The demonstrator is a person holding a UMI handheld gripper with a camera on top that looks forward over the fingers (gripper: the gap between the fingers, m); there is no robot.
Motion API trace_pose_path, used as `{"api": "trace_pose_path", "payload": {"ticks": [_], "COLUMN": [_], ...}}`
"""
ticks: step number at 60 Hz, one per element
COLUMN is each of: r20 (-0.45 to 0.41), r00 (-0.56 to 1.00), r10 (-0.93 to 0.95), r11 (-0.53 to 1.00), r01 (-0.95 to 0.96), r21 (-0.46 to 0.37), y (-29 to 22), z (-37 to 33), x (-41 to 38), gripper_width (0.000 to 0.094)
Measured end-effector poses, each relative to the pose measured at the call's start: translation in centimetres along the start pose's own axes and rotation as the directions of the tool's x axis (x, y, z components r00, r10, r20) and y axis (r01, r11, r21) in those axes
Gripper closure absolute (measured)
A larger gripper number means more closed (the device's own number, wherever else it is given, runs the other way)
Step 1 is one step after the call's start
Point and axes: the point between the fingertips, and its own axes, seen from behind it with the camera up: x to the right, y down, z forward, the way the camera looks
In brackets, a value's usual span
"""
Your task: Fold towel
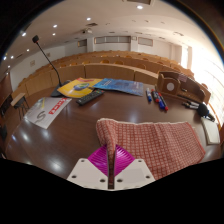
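A red-and-white checked towel [150, 140] lies on the brown table [70, 135], spread ahead and to the right of my fingers. Its near left part hangs lifted in a fold that runs down into my gripper [109, 165]. The two magenta pads [97, 160] are pressed together with a thin edge of the towel pinched between them. The gripper is shut on that towel edge, just above the table's near side.
A white box with red print [45, 111] lies to the left. A yellow book [78, 87] and a blue sheet [120, 86] lie at the table's far side. Pens [156, 98] and a brown holder [182, 88] are at the far right. Rows of seats stand beyond.
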Motion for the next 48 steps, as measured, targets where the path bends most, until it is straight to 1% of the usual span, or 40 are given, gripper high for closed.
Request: {"api": "trace_pose_path", "payload": {"ticks": [6,12,15,19,23,29,31,33,36,39,43,44,46,48], "r20": [0.168,0.284,0.311,0.283,0.209,0.073,0.029,-0.018,-0.089,-0.160,-0.212,-0.218,-0.224,-0.232], "r00": [0.981,0.943,0.925,0.927,0.943,0.958,0.960,0.962,0.961,0.951,0.943,0.942,0.942,0.941], "r10": [0.098,0.174,0.218,0.247,0.260,0.276,0.277,0.271,0.261,0.264,0.255,0.255,0.251,0.245], "r11": [0.994,0.974,0.957,0.941,0.938,0.948,0.950,0.956,0.962,0.963,0.966,0.966,0.966,0.967], "r01": [-0.104,-0.206,-0.266,-0.299,-0.299,-0.284,-0.279,-0.267,-0.252,-0.252,-0.240,-0.238,-0.231,-0.222], "r21": [0.027,0.089,0.120,0.157,0.178,0.146,0.138,0.123,0.102,0.096,0.093,0.101,0.114,0.123], "y": [-1.9,-6.1,-8.4,-10.2,-10.2,-7.5,-6.5,-5.2,-3.4,-2.2,-1.6,-1.6,-1.7,-1.9], "z": [-3.5,-8.1,-9.8,-10.8,-10.2,-7.9,-7.1,-6.3,-5.4,-5.7,-6.8,-7.2,-8.1,-8.9], "x": [-4.0,-5.1,-3.9,-0.5,3.8,10.1,12.0,14.0,17.0,19.3,20.8,21.2,21.5,21.6], "gripper_width": [0.0889,0.0889,0.0889,0.0889,0.0889,0.0885,0.0866,0.0805,0.0635,0.0432,0.0091,0.0070,0.0099,0.0085]}}
